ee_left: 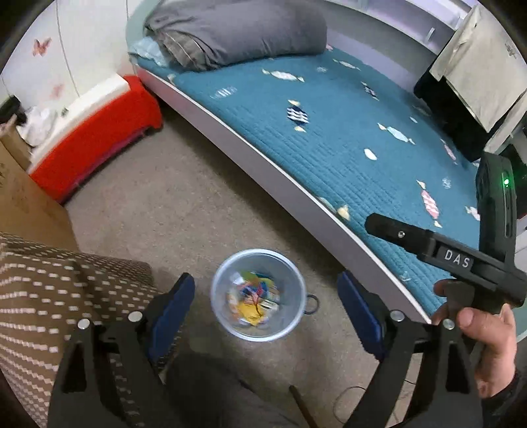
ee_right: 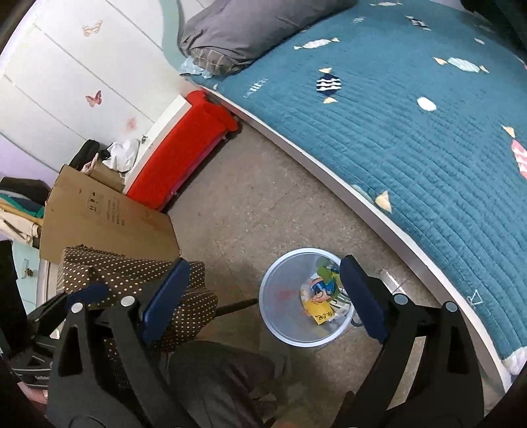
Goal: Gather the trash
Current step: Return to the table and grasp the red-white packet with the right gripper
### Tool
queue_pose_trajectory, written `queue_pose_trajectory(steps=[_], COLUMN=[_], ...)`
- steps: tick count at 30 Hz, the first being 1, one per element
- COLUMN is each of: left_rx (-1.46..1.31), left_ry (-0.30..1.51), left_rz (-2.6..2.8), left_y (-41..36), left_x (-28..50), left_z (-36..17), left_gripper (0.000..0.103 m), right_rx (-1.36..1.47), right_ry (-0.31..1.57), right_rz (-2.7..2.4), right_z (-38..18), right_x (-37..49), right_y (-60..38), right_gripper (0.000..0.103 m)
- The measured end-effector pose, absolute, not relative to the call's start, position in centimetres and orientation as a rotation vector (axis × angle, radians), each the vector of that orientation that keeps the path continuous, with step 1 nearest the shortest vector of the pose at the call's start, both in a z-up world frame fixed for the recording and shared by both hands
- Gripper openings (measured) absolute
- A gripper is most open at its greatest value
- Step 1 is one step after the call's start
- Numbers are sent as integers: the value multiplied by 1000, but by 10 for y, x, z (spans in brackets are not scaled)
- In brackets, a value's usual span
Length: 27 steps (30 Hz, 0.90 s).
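Both grippers spread wide, nothing between the pads — left gripper and right gripper above the bin; bright wrappers inside it, on the floor beside the bed.

Teal candy-print quilt, grey pillow, red box, brown dotted cushion.

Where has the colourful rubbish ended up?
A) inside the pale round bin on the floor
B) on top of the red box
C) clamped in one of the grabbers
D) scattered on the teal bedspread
A: the wrappers lie inside the bin on the floor beside the bed, and both grabbers' jaws stand open with nothing between them.
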<state>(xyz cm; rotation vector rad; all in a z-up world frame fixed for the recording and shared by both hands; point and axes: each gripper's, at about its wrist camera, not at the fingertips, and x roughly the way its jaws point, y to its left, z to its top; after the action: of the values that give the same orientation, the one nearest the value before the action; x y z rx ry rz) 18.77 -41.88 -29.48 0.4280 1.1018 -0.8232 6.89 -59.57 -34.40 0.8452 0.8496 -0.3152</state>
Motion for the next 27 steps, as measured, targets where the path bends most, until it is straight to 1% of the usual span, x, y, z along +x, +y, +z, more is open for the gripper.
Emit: queue_pose_trajectory(steps=[3,8,11,17,22,27], left_rx=[436,381,348,258,174,96], left_ry=[1048,960,915,815,737,671], left_rz=[-808,-778,-754,-692,-616,-484], left_y=[-407,-375,-351,-289,-228,-160], left_x=[186,182,180,178,178,179], left_z=[-278,-240,-220,-179,-151,-134], left_gripper=[88,90,92,93,94,96], right_rx=[826,782,733,607,462,327], right_ry=[842,826,803,738,699,716], right_rz=[-302,-264,-228,-114,15,119], right_z=[-335,-313,-291,-233,-187,-165], right_x=[75,88,97,121,148,178], right_y=[-586,-566,-548,-496,-431,-365], right_gripper=[93,94,94,96,96,97])
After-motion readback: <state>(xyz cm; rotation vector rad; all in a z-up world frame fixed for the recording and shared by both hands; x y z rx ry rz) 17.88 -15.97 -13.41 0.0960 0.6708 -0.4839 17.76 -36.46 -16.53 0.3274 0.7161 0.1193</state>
